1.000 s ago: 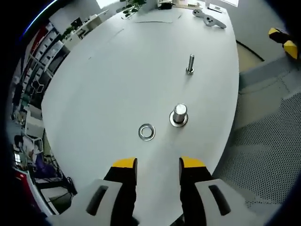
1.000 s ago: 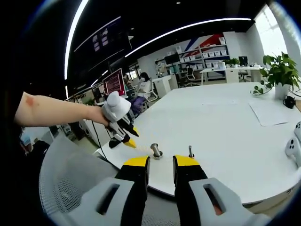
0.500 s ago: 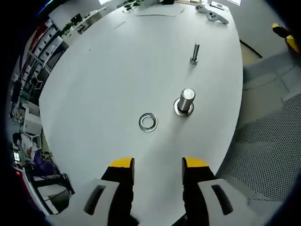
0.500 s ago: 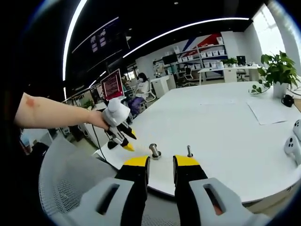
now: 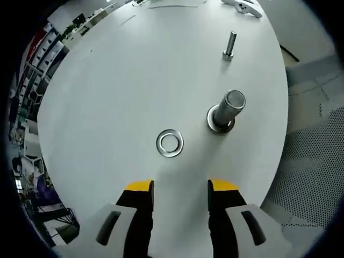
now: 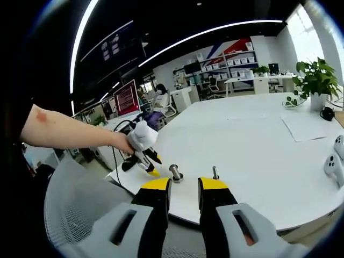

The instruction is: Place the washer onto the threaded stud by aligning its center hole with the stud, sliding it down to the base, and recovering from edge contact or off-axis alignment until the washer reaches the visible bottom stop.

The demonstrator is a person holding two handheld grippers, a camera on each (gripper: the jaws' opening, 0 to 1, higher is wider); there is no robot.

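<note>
A flat steel washer lies on the white table, just ahead of my left gripper, whose yellow-tipped jaws stand open with nothing between them. To the washer's right stands a thick stud on a round base. A thinner bolt stands farther off. In the right gripper view, a hand holds the left gripper low over the table beside the stud and the thin bolt. My right gripper hangs back off the table's near edge, jaws slightly apart and holding nothing.
White game controllers lie at the table's right, a sheet of paper and a potted plant farther back. A grey mesh chair stands at the near left. The table edge runs close to the stud.
The left gripper has come closer over the washer and stud, which look larger now. In the right gripper view it has moved right, toward the stud. The right gripper has held still.
</note>
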